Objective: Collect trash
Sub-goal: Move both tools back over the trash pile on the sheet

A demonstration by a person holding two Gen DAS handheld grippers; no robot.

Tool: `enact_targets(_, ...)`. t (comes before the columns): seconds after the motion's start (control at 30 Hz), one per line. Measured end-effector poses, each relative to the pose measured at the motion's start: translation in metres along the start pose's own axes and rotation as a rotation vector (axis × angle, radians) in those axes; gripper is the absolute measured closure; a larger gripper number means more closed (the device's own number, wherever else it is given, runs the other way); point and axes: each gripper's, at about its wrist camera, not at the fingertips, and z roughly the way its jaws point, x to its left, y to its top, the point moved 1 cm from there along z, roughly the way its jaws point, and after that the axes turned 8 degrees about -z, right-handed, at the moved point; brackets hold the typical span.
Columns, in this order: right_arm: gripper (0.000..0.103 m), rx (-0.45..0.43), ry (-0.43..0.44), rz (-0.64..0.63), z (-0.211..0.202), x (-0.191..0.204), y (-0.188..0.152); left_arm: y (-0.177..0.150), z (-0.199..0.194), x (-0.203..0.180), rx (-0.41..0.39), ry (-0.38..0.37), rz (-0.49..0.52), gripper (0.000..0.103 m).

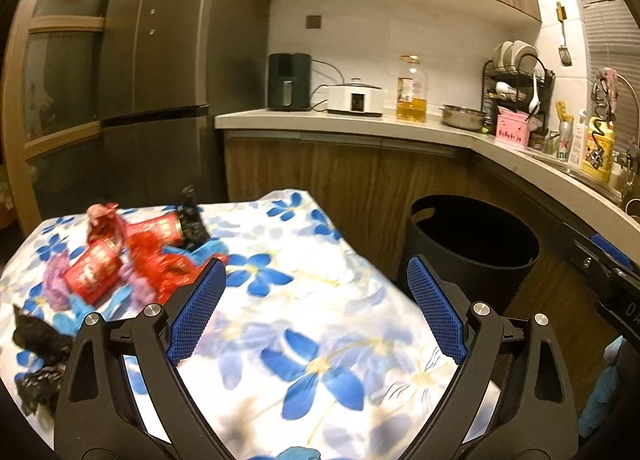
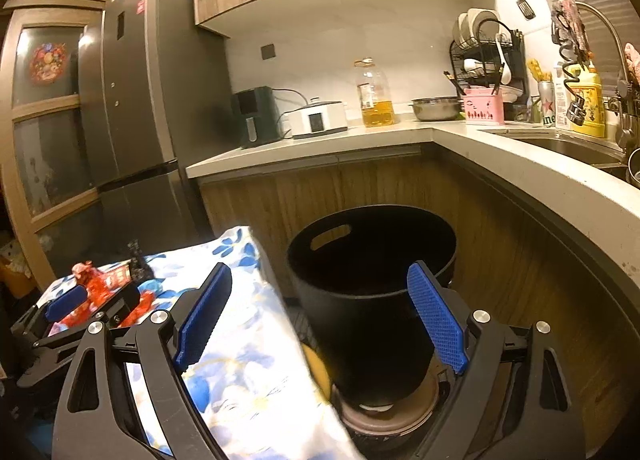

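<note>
A black bin (image 2: 372, 300) with a slot handle cut in its wall stands on the floor in the corner of the kitchen counter (image 2: 500, 156), and everything else is placed from it here. Just left of the bin is a table under a white cloth with blue flowers (image 1: 304, 300). The trash lies on the far left part of that cloth, well apart from the bin: red cans (image 1: 94, 274), crumpled red wrappers (image 1: 160, 268), a purple scrap (image 1: 54, 282) and black crumpled bags (image 1: 40, 336), one more black piece (image 1: 192, 220) lying at the far side of the pile.

The left gripper (image 1: 316, 308) hangs over the cloth, to the left of the bin, its blue-padded jaws spread wide with nothing between them but the cloth below. The right gripper (image 2: 320, 316) hangs right in front of the bin, its jaws wide too and empty; the bin's wall shows between them, not touched. In the right wrist view the left gripper (image 2: 94, 302) shows farther left of the bin, over the red trash.

Behind the bin, on the counter, stand a bottle of yellow oil (image 2: 374, 96), a white cooker (image 2: 318, 118) and a dark air fryer (image 2: 256, 116). A tall grey fridge (image 2: 148, 100) rises left of them.
</note>
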Motion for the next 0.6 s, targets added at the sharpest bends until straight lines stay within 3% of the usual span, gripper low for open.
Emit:
enact_targets(0.33,0.016,0.010,0.041,-0.027,-0.013,0.031,-0.010,-0.011,-0.037,0.040,-0.031,0.080,-0.019,0.012)
enact_targets(0.6,0.016,0.026,0.095,-0.051,-0.013,0.060,-0.020,-0.028,-0.066,0.101,-0.080,0.234,-0.034,0.013)
